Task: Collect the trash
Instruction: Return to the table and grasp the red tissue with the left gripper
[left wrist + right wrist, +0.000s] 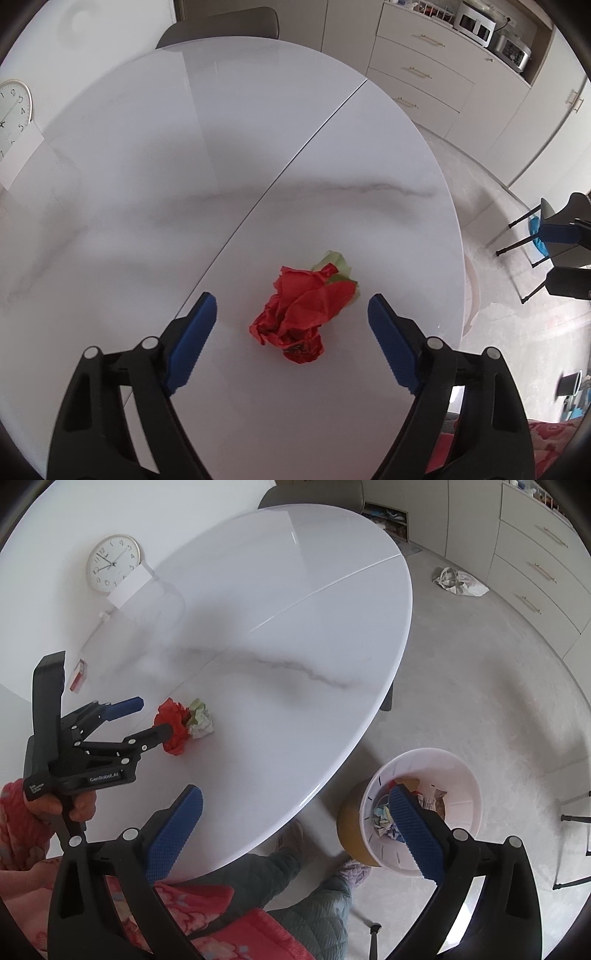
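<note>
Red crumpled paper (295,317) beside pale green paper (338,264) on a white, grey-veined table (147,166); blue tool pads (194,341).

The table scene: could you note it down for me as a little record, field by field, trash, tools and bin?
trash on table: red crumpled paper touching a pale green crumpled paper
left gripper: jaws open, one either side of the red paper, not closed on it
right gripper: jaws open, empty, over the table edge
bin: white wastebasket on the floor, paper scraps inside
table: white marble-look oval
</note>
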